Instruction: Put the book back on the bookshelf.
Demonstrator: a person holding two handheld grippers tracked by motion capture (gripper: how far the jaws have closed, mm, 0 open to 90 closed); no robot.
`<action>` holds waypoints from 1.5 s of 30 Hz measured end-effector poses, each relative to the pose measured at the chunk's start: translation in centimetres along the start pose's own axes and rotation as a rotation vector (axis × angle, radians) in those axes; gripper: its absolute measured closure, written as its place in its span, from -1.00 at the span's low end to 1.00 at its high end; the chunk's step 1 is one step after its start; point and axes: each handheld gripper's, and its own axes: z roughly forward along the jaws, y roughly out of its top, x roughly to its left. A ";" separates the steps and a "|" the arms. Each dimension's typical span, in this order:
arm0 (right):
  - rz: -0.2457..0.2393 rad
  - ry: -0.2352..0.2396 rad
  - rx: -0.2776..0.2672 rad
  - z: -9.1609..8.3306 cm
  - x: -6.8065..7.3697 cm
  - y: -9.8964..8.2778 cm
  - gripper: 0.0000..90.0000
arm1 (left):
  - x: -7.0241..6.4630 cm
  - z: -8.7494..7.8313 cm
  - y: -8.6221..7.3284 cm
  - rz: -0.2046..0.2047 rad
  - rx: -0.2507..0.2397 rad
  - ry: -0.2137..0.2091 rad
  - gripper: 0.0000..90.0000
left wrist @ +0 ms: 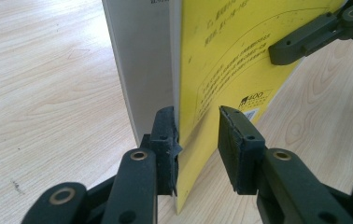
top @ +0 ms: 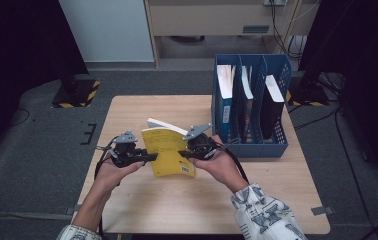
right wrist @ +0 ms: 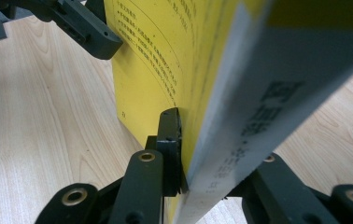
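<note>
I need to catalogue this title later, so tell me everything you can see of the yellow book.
The yellow book is a thick paperback with a glossy yellow cover printed in dark text, a barcode near one corner, white page edges and a pale grey spine bearing characters. It is held upright above the wooden table. The right gripper is clamped across its spine edge; the left gripper straddles the opposite edge, one pad against the cover, the other standing off it.
</note>
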 end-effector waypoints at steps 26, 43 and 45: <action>-0.003 0.002 -0.047 -0.9 -0.3 -0.2 0.55 | -0.5 0.6 1.0 0.027 0.018 0.030 0.66; -0.006 0.062 -0.081 -2.2 0.0 1.8 0.46 | -0.6 0.8 0.6 0.022 0.006 0.045 0.45; -0.010 0.061 -0.082 -2.2 0.0 1.9 0.47 | -0.7 0.8 0.5 0.020 -0.003 0.042 0.42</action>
